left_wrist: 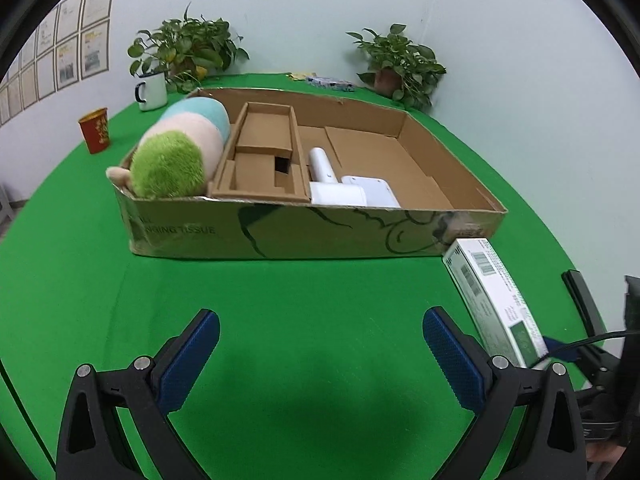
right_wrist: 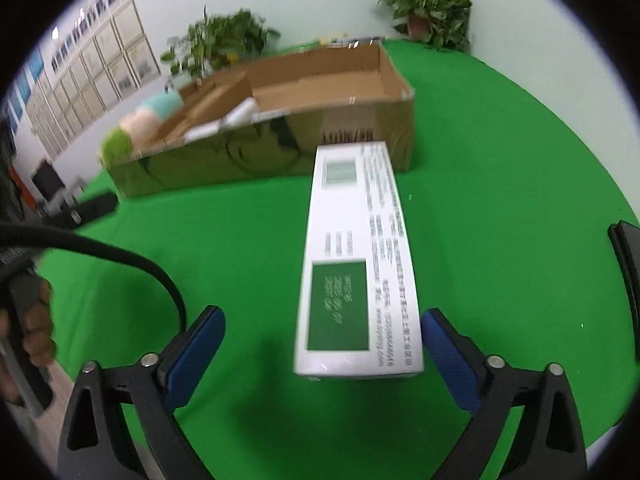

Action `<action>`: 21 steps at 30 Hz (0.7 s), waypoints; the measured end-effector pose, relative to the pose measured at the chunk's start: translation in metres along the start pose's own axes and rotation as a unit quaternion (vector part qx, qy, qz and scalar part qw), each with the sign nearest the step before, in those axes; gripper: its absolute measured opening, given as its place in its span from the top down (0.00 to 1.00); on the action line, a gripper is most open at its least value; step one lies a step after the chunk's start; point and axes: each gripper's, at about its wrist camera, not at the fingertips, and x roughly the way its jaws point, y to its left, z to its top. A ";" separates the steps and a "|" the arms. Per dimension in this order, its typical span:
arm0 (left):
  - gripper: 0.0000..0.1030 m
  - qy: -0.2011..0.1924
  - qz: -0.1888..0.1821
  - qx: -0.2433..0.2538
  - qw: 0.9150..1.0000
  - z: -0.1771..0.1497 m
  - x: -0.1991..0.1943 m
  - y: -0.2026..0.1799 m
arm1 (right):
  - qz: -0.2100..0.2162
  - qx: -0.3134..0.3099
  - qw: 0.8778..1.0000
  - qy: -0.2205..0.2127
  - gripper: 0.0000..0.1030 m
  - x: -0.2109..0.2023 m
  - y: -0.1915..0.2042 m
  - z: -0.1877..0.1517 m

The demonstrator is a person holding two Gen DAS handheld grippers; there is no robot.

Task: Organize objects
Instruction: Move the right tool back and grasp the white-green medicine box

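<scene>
A: The right gripper [right_wrist: 322, 344] stands wide, its blue pads either side of the near end of the long white carton with a green panel and barcode [right_wrist: 360, 256]; the right pad looks just beside the carton's edge, the left pad well apart; nothing is clamped.

B: And the left gripper [left_wrist: 321, 342]?

A: Spread too, over bare green tablecloth [left_wrist: 280, 288], holding nothing; the carton lies off to its right.

B: So the step in hand looks like a pick of that carton; how should it go?

A: Probably centre the jaws across the carton's narrow width first; it sits off to the right between the pads; then close squarely on the long side faces, since a grip at one end may let the far end droop.

B: Where does the carton lie?

A: Flat on the cloth, its far end almost at the front wall of the shallow brown cardboard tray [right_wrist: 280, 148]; the tray's right section looks empty, likely its place.
</scene>
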 end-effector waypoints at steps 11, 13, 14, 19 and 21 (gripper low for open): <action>0.01 0.057 -0.107 -0.023 0.992 0.003 0.019 -0.005 | 0.065 -0.039 0.997 -0.009 0.16 -0.026 0.044 -0.003; 0.01 0.085 -0.140 -0.039 0.986 -0.001 0.035 -0.009 | 0.058 -0.059 0.996 0.011 0.16 -0.016 0.052 -0.012; 0.01 0.098 -0.155 -0.047 0.982 -0.002 0.043 -0.011 | 0.060 -0.063 0.996 0.026 0.16 -0.009 0.054 -0.014; 0.01 0.155 -0.228 -0.087 0.957 -0.008 0.080 -0.018 | 0.060 -0.070 0.995 0.037 0.16 -0.001 0.063 -0.017; 0.01 0.153 -0.241 -0.096 0.954 -0.006 0.086 -0.019 | 0.058 -0.084 0.994 0.038 0.16 0.000 0.069 -0.016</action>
